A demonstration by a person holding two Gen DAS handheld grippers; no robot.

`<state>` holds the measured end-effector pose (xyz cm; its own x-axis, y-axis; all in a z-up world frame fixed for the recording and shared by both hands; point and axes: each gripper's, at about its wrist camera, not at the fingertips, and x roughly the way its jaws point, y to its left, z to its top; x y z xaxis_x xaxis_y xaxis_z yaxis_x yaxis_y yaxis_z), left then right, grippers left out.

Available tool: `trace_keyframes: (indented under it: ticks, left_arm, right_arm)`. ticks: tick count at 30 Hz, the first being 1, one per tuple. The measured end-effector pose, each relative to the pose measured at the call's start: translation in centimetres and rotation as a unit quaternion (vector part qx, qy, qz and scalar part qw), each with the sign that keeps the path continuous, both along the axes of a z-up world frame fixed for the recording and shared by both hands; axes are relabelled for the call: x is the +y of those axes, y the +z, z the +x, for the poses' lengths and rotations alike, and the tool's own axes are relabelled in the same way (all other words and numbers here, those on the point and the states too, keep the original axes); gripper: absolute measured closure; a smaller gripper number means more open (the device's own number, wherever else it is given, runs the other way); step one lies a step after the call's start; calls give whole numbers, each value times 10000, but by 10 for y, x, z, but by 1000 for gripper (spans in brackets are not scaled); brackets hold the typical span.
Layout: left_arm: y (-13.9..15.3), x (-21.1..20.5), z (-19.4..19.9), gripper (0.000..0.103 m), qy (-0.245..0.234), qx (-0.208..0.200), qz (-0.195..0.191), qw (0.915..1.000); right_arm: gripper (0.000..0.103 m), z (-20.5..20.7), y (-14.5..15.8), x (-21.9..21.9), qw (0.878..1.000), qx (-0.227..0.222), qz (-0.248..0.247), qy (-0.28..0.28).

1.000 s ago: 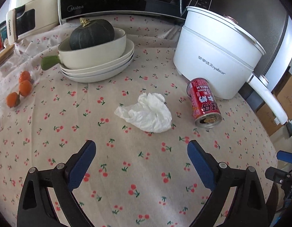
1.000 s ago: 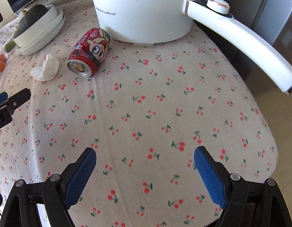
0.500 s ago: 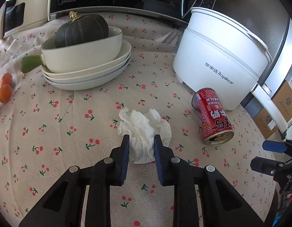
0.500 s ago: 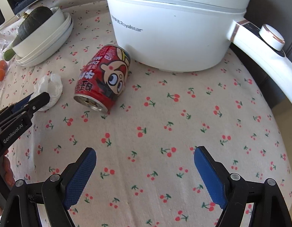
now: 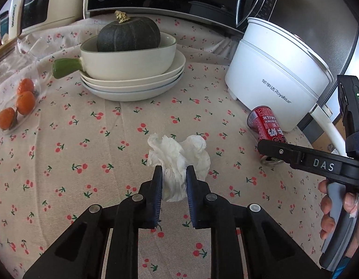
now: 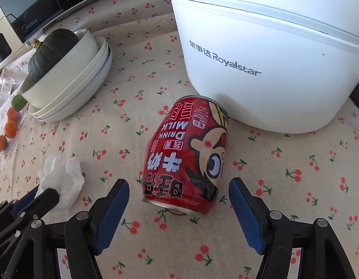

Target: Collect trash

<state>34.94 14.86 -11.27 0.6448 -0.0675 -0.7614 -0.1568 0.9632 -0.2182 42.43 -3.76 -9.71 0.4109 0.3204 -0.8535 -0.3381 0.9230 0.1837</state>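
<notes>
Trash on the cherry-print tabletop point(image 5: 63, 162) came in two pieces: a crumpled white tissue point(image 5: 179, 153) and a red drink can point(image 5: 266, 125) lying on its side.

In the left wrist view, the tissue sat near the middle of the tabletop, straight ahead of the left gripper point(image 5: 172, 174) and partly between its blue pads point(image 5: 158, 186). The jaws had just been closing and stood narrow, with the near part of the tissue pinched between them; the wad's far lobes bulged out beyond the tips. The grip looked made, though the tissue rested on the cloth and was not lifted. The can lay off toward the right edge, just in front of the white cooker point(image 5: 277, 79), with an arm of the right gripper crossing before its open end. A hand point(image 5: 335, 209) held that tool at the right border.

In the right wrist view, the can point(image 6: 186, 160) lay directly ahead of the right gripper point(image 6: 179, 186), its long axis running away from the tool, pull-tab end nearest and far end close to the cooker point(image 6: 272, 58). The jaws had just been closing yet stood wide, one pad point(image 6: 114, 209) on each side of the can's near end, with cloth showing in both gaps: nothing held. The right hand was plainly the nearer one for the can; straddling it further before squeezing across its round body seemed the next need. The tissue point(image 6: 60, 179) showed at the left, in the other gripper's tips.
</notes>
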Motion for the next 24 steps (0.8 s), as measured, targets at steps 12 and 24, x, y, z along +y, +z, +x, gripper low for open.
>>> trace_keyframes:
  ticks: [12,24]
  left_arm:
    - [4,-18,-38,85,-48,366,-144,9992]
    - [32,-77,-125,86,-427,489,133,9978]
  right_arm:
    - [41,-46,20,-25,9994,-40,-269,217]
    - [96,-147,63,-97,9986,-119,-200,479]
